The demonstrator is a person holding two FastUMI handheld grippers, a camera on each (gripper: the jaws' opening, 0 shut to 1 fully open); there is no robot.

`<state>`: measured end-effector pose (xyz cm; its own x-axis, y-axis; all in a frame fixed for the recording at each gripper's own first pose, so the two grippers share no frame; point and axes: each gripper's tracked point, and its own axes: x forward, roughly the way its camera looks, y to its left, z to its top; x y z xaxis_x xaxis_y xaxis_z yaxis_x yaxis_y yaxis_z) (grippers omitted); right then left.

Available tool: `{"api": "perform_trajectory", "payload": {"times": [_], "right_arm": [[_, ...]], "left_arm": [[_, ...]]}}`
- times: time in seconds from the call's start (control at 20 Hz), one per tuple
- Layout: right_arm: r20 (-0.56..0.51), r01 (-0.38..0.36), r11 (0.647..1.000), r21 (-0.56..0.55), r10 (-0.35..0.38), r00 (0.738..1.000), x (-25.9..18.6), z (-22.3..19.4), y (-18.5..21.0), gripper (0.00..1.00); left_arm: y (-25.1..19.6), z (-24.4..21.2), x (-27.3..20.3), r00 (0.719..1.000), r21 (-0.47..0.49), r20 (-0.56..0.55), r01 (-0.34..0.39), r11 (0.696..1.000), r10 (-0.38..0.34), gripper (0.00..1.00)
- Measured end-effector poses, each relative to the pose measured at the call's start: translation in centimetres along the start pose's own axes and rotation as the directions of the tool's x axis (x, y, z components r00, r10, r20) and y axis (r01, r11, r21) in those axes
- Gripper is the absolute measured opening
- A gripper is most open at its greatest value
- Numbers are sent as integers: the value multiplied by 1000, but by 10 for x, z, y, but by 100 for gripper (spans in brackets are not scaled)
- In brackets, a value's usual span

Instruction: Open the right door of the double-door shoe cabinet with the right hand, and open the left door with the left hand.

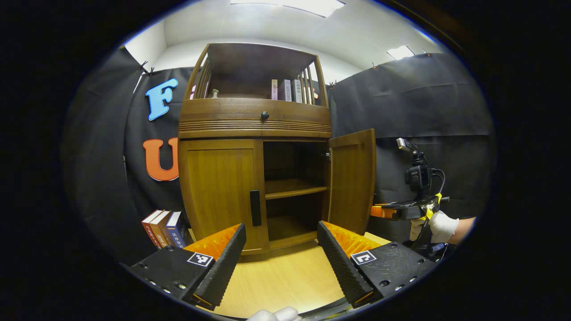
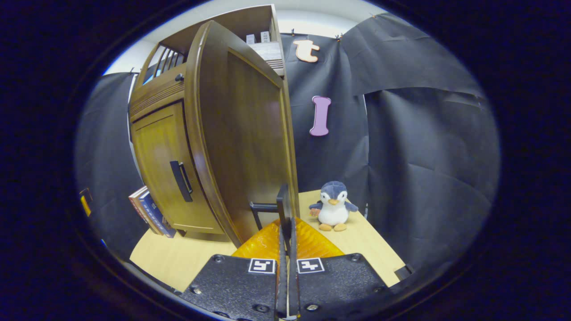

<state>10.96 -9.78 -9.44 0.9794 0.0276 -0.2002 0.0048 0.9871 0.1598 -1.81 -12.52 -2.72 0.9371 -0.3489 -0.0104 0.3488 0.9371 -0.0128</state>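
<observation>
The wooden shoe cabinet stands straight ahead in the left gripper view. Its left door is closed, with a dark vertical handle near the inner edge. Low in front of that door my left gripper is open and holds nothing. The right door is swung outward, exposing a shelf inside. My right gripper, held by a gloved hand, reaches that door's outer face. In the right gripper view, the right gripper is shut on the right door's handle, with the door close ahead.
Several books lean by the cabinet's left side on the light wooden table. A penguin plush sits on the table to the right of the open door. More books stand on the cabinet's top shelf. Black cloth walls surround the booth.
</observation>
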Motion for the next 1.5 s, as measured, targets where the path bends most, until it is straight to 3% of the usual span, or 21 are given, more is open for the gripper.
{"api": "perform_trajectory", "payload": {"times": [0.45,0.5,0.55,0.75,0.8,1.15,1.25,1.35,1.45,1.5], "right_arm": [[-41,-161,986,-31,160,986,16,12,-62,4],[-47,-185,982,-41,183,982,18,14,-68,4],[-53,-208,977,-39,206,977,20,15,-76,4],[-76,-314,949,-28,311,947,25,19,-88,4],[-84,-344,939,-30,340,937,26,19,-87,4],[-115,-471,873,-129,458,881,21,16,-94,7],[-136,-484,865,-132,468,873,16,11,-106,13],[-136,-469,872,-140,452,882,4,12,-119,23],[-113,-429,890,-158,415,903,-7,19,-136,48],[-90,-410,898,-160,401,912,-14,24,-142,52]], "left_arm": [[-36,8,23,984,-13,-6,-178,984,178,96],[-42,8,25,979,-15,-10,-204,979,204,100],[-49,8,26,974,-19,-15,-227,974,226,96],[-78,13,25,951,-1,-20,-310,951,309,100],[-85,13,23,943,3,-20,-333,943,333,96],[-115,18,7,901,21,-34,-432,901,433,96],[-117,17,5,894,29,-35,-446,894,447,96],[-117,17,3,888,36,-41,-456,889,457,96],[-113,16,6,885,39,-48,-463,886,464,96],[-113,17,7,884,38,-51,-463,886,464,96]]}}
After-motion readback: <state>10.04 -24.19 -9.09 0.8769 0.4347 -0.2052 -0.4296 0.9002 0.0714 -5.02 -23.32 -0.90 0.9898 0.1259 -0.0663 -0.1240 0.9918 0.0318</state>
